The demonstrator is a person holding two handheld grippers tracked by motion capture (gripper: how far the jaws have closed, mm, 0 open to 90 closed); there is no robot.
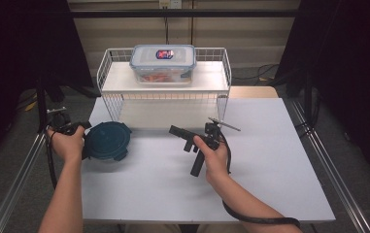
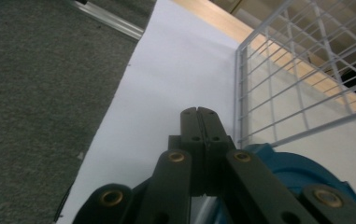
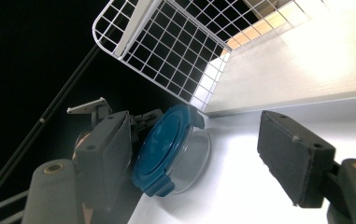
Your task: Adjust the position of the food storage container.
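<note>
Round clear container point(image 1: 107, 141) with a dark teal clip lid sits left-centre; left gripper point(image 2: 200, 122) jaws together, right gripper point(image 3: 199, 158) jaws wide apart, empty.

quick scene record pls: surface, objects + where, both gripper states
surface: white table
rack: white wire shelf at the table's far edge
on rack: clear rectangular container, lid on, orange contents
on table: round container with dark teal lid, front left of rack
left gripper: shut, empty, beside the round container
right gripper: open, empty, facing the round container
</note>
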